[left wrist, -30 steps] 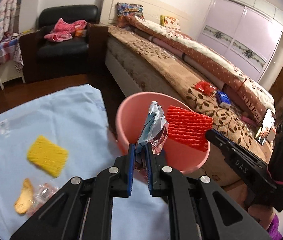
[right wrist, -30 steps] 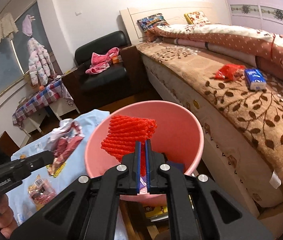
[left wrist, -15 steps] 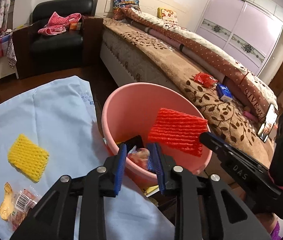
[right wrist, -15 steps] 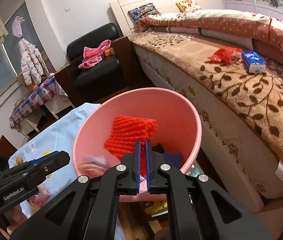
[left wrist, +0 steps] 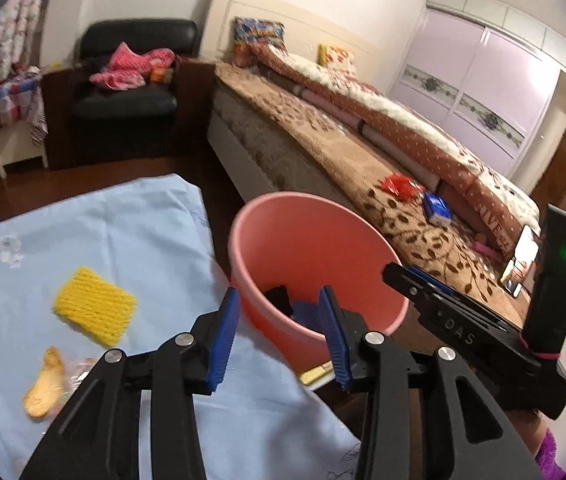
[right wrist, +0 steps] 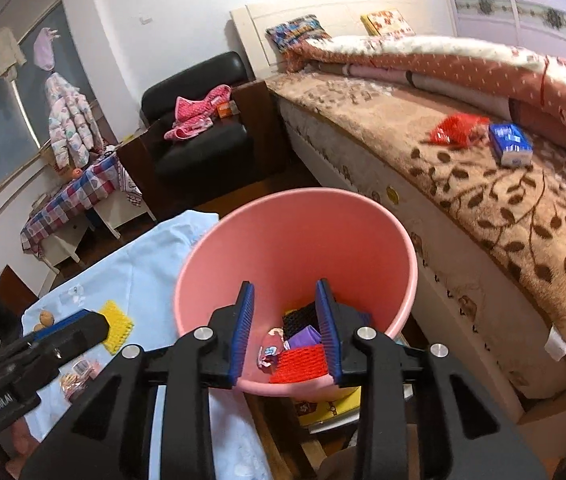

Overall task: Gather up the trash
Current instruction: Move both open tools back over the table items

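Note:
A pink bin (left wrist: 315, 240) (right wrist: 299, 240) stands between the light blue cloth (left wrist: 123, 232) and the bed. Inside it lie a red foam net (right wrist: 301, 366), a crumpled wrapper (right wrist: 269, 354) and dark and purple scraps. My left gripper (left wrist: 279, 336) hangs over the bin's near rim, its jaws opening with nothing between them. My right gripper (right wrist: 285, 328) is above the bin's mouth, jaws opening, nothing held between them. On the cloth lie a yellow foam net (left wrist: 95, 306) (right wrist: 117, 326) and a snack wrapper (left wrist: 45, 384).
A bed with a brown leaf blanket (right wrist: 503, 208) runs along the right; a red packet (right wrist: 457, 130) and a blue tissue pack (right wrist: 509, 144) lie on it. A black armchair (left wrist: 127, 96) stands at the back. Books (right wrist: 331, 408) lie under the bin's edge.
Both grippers have opened. The wrapper dropped from the left one and the red foam net from the right one, both into the bin. The left gripper drew back slightly toward the cloth.

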A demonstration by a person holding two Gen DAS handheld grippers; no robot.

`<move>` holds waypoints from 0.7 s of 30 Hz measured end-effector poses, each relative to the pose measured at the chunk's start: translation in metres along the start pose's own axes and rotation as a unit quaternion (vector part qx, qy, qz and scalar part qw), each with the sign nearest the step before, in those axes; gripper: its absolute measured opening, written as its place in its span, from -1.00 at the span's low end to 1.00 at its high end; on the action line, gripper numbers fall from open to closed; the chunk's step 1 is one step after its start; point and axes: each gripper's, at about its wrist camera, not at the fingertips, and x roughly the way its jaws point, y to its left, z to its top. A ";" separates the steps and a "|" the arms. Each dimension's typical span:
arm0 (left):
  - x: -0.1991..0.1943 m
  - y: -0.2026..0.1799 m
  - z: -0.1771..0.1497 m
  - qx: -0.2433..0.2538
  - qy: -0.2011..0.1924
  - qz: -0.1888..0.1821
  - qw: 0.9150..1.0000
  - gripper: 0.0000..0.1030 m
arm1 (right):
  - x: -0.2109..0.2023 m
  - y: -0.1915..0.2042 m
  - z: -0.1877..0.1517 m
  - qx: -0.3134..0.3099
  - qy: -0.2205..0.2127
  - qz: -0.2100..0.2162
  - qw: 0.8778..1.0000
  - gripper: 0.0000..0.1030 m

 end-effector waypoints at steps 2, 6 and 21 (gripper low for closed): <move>-0.013 0.005 0.000 -0.005 -0.013 0.009 1.000 -0.22 | -0.008 0.009 -0.001 -0.013 -0.013 0.003 1.000 -0.37; -0.039 0.017 -0.002 -0.021 -0.037 0.028 0.999 -0.22 | -0.021 0.030 -0.005 -0.037 -0.030 0.018 0.999 -0.37; -0.132 0.081 -0.031 -0.040 -0.108 0.106 0.988 -0.22 | -0.047 0.079 -0.023 -0.076 -0.027 0.093 0.992 -0.37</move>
